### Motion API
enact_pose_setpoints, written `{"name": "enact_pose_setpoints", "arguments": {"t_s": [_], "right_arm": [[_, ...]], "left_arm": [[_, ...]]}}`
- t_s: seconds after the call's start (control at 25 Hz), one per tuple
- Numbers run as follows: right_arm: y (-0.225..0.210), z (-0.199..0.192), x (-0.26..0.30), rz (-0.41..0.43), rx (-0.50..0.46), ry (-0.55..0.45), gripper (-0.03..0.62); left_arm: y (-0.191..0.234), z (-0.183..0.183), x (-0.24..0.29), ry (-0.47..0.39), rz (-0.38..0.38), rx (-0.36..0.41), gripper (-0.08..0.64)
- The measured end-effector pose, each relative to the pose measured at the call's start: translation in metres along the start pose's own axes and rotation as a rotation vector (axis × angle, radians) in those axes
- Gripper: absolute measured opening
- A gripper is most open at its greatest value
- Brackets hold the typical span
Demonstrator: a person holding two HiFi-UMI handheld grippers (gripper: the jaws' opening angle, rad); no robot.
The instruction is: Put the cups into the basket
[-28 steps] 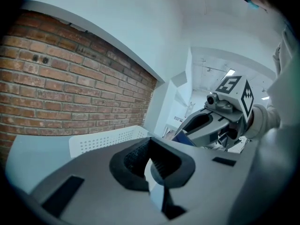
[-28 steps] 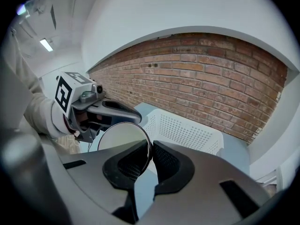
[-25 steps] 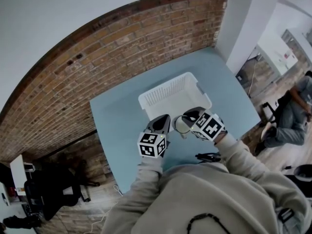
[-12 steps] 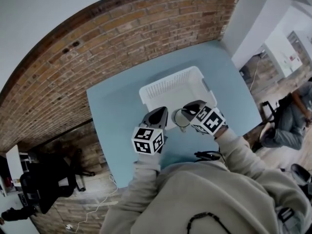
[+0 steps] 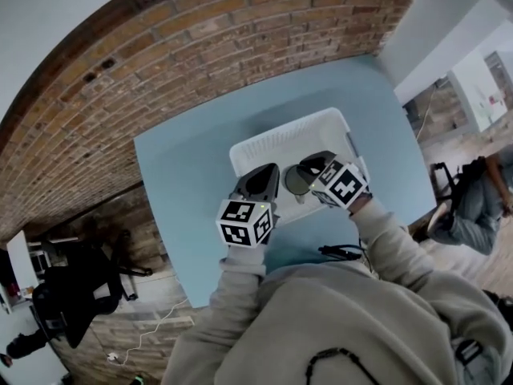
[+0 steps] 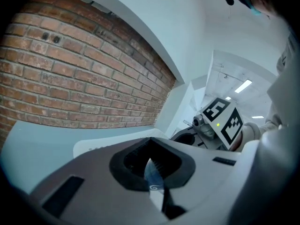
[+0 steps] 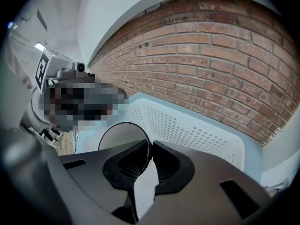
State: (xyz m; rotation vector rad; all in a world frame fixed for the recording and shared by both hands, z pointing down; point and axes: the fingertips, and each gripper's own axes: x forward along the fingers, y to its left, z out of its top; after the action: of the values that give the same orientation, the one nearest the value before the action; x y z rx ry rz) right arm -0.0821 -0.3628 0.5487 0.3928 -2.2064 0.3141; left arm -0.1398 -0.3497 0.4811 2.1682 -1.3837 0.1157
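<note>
Round pale cup with a thin dark rim: its wall is pinched at the rim between the closed jaws of the right gripper. It is held mouth-up over the near edge of the white perforated plastic basket.

The jaws of the left gripper are drawn close together just left of the cup. A small pale swirl mark is seen in the thin gap between them, and it cannot be read. Whether anything is held there cannot be told.

Black-and-white square markers are carried on each gripper's cube.

The basket is set toward the far right of the light blue table. Bare surface is left on the table's left half. The table's far edge is backed by the red brick wall.
</note>
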Motion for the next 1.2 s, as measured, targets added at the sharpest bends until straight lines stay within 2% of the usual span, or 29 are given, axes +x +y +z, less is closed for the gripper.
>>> {"name": "enact_pose_setpoints", "arguments": {"t_s": [0.28,0.64,0.88,1.2], "right_arm": [[-0.037,-0.024,0.07,0.04,0.025,0.112,0.046],[-0.045,-0.069,0.131,0.09,0.076,0.238,0.048],[-0.045,-0.087,0.146,0.098,0.088,0.291,0.048],[-0.036,-0.1,0.152,0.119,0.105,0.299,0.052]], "left_arm": [[0.027,-0.018,0.036,0.051,0.0,-0.069,-0.005],[0.031,-0.031,0.053,0.087,-0.042,-0.116,-0.005],[0.031,-0.028,0.056,0.082,-0.071,-0.144,-0.005],[0.029,-0.029,0.054,0.08,-0.084,-0.144,-0.005]]}}
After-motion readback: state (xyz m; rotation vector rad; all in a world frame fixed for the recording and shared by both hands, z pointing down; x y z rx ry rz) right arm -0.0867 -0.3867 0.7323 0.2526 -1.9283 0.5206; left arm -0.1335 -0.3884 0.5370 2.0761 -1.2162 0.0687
